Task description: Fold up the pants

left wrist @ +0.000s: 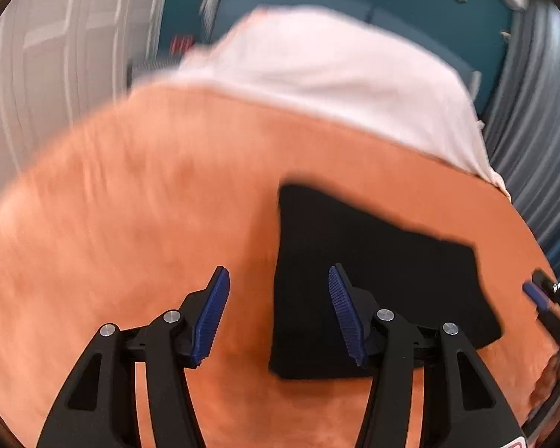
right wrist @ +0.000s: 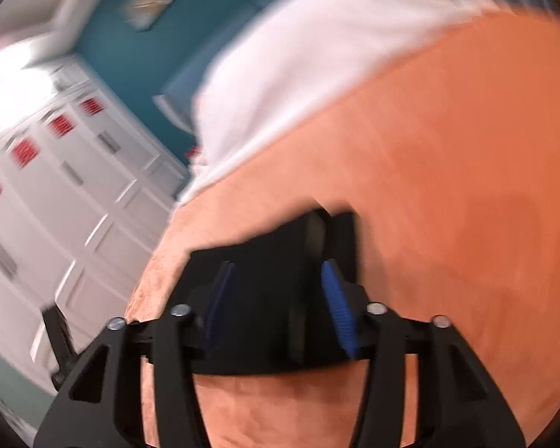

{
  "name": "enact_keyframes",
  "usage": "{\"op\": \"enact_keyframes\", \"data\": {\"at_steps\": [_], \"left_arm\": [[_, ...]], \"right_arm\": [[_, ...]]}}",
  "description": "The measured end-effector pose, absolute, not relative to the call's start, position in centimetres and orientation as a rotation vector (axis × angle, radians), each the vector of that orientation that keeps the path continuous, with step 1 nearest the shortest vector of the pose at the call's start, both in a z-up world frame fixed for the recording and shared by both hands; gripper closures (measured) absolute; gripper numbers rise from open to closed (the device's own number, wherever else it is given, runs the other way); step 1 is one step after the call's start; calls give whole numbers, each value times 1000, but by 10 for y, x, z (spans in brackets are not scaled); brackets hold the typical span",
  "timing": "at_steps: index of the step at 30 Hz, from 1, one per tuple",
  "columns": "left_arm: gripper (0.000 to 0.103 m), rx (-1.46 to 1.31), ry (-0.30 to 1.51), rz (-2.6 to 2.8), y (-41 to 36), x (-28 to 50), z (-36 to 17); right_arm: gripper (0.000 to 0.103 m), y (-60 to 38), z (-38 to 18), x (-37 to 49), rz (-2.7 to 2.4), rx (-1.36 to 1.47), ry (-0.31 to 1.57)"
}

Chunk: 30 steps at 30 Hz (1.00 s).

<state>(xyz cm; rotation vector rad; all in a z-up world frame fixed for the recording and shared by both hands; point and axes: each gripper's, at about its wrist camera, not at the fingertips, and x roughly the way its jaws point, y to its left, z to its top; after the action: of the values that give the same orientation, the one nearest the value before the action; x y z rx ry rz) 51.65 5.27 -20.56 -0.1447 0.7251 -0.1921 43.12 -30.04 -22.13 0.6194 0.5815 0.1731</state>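
The black pants (left wrist: pixel 373 280) lie folded into a compact rectangle on the orange blanket (left wrist: pixel 130 205). My left gripper (left wrist: pixel 278 313) is open and empty above the blanket, over the pants' left edge. My right gripper (right wrist: pixel 278 306) is open and hovers over the folded pants (right wrist: pixel 272 261), holding nothing. The right gripper also shows at the right edge of the left wrist view (left wrist: pixel 541 295). Both views are blurred by motion.
A white sheet (left wrist: pixel 336 74) covers the bed beyond the blanket. White cabinets (right wrist: pixel 56 186) and a teal wall (left wrist: pixel 392 0) stand behind. Grey curtains (left wrist: pixel 541 112) hang to the right of the bed.
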Motion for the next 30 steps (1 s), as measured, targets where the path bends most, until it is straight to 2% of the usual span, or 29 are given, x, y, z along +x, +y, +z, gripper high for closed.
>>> {"op": "enact_keyframes", "data": {"at_steps": [3, 5, 6, 7, 8, 9, 11, 13, 14, 15, 16, 17, 22, 27, 30], "left_arm": [[46, -113, 733, -202, 22, 520, -177], [30, -59, 803, -169, -1, 540, -194], [29, 12, 872, -127, -14, 551, -216], [29, 93, 957, -98, -24, 557, -244], [29, 175, 1057, -54, -31, 564, -276], [29, 163, 1033, -47, -25, 553, -285], [36, 111, 992, -44, -16, 529, -265], [41, 129, 1012, -37, -16, 505, -240], [39, 136, 982, -45, -14, 489, -223], [37, 167, 941, -45, -15, 466, -205], [36, 198, 911, -28, -16, 446, -188], [33, 220, 891, -6, -14, 419, -170], [17, 206, 844, -23, -11, 313, -111], [16, 189, 815, -15, -1, 238, -82], [16, 176, 793, -12, -2, 208, -73]], "right_arm": [[66, -268, -199, 459, 244, 517, 606], [69, -254, -221, 486, 220, 471, 692], [69, -253, -254, 505, 154, 427, 812], [74, -254, -279, 517, 109, 400, 910], [78, -258, -295, 510, 104, 401, 895], [88, -263, -290, 496, 104, 407, 841], [87, -266, -270, 478, 27, 455, 888], [82, -261, -234, 440, -7, 463, 862], [76, -256, -221, 424, 8, 440, 846], [58, -246, -202, 399, 27, 391, 825], [47, -239, -190, 381, 19, 356, 803], [28, -228, -178, 362, 2, 327, 782], [25, -184, -126, 277, -49, 202, 720], [9, -166, -90, 213, -75, 198, 677], [8, -159, -81, 188, -106, 202, 650]]}}
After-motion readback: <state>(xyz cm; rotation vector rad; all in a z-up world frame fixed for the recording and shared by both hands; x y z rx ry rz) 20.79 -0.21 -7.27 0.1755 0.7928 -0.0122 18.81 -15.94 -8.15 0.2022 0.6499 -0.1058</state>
